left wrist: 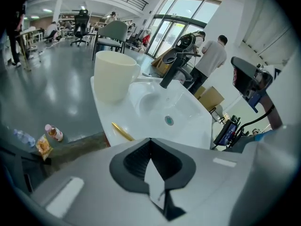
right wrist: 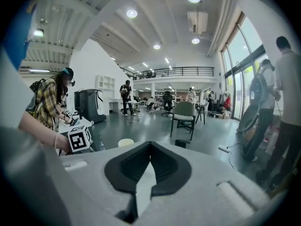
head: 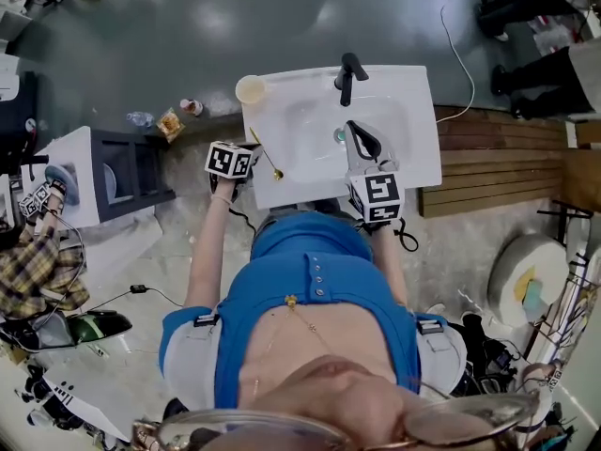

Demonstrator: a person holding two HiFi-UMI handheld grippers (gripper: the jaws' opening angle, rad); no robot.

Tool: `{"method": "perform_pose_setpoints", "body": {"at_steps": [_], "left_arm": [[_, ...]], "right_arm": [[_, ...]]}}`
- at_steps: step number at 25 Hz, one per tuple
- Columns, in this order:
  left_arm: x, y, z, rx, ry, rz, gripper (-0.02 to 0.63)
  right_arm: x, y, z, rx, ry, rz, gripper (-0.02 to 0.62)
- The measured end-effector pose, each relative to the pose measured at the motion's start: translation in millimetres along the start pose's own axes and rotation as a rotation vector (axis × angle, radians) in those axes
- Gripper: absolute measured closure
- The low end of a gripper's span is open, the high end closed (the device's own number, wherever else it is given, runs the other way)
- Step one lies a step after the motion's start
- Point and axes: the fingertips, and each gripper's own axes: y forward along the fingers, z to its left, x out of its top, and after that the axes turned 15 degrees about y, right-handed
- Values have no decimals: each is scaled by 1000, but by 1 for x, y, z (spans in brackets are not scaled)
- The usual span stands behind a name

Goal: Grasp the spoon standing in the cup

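A white sink (head: pixel 413 120) had a cream cup (head: pixel 251 89) standing on its back left corner, showing only its pale inside. The gold spoon (head: pixel 267 156) lay flat on the sink's left rim, apart from the cup. The left gripper (left wrist: pixel 150 141) was just beside the spoon with its jaws closed and empty. The right gripper (right wrist: pixel 150 145), over the basin's right side, was also closed on nothing.

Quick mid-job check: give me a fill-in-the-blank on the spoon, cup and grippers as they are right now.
1. The spoon is not in the cup; it lies on the sink's ____ rim.
2. The faucet is ____ in colour.
3. The left gripper and right gripper both have their jaws ____.
4. The gripper nearer the spoon is the ____ one.

Missing words: left; black; shut; left
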Motion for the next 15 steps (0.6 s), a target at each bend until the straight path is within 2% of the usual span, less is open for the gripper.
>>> {"method": "perform_pose_setpoints", "body": {"at_steps": [15], "left_arm": [[57,-27,-62,34,62,-186,606]], "right_arm": [[-9,8,16,112,-22,39,592]]}}
